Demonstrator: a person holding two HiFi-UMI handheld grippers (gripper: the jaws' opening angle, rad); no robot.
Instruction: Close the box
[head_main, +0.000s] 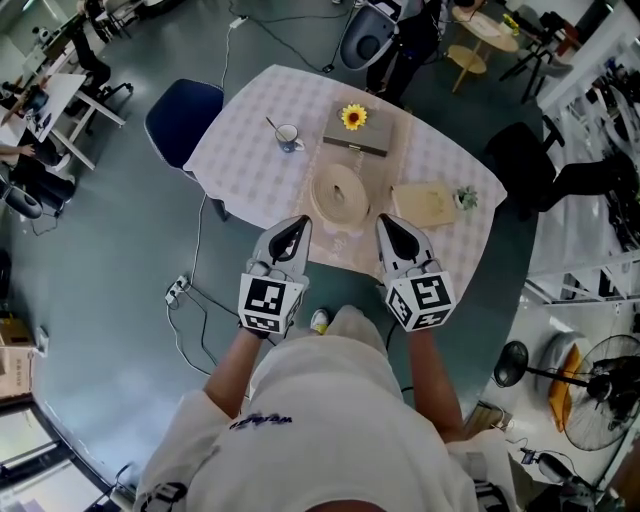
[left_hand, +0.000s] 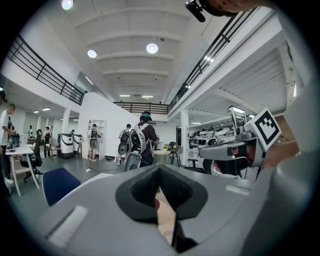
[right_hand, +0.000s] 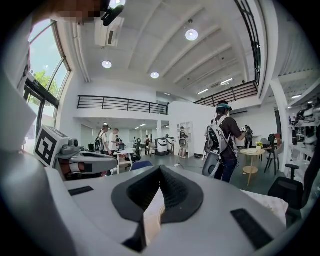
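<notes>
**A:** Where's the box?

**B:** The round beige box (head_main: 340, 195) sits on the checked counter (head_main: 240, 150), near its front edge. From the head view I can't tell if its lid is fully seated.

**A:** And the tools?

**B:** Both are held over that front edge, apart from the box. The left tool (head_main: 298, 228) has its jaws pressed together with nothing between them. The right tool (head_main: 388, 228) is the same, closed on nothing. The box lies just past their tips, in the gap between the two.

**A:** What crowds it?

**B:** A pale wooden board (head_main: 422, 203) lies just to its right, with a small plant (head_main: 466, 197) at the board's far corner. Behind the box is a flat brown case (head_main: 357, 140) with a sunflower (head_main: 353, 117) on top. A mug (head_main: 288, 136) holding a spoon stands left of the case.

**A:** Around the counter?

**B:** A blue chair (head_main: 183, 118) is at the far left corner and a cable (head_main: 200, 250) trails across the floor. A person wearing a backpack (right_hand: 222, 137) stands beyond, near a small round table (right_hand: 252, 151).
</notes>
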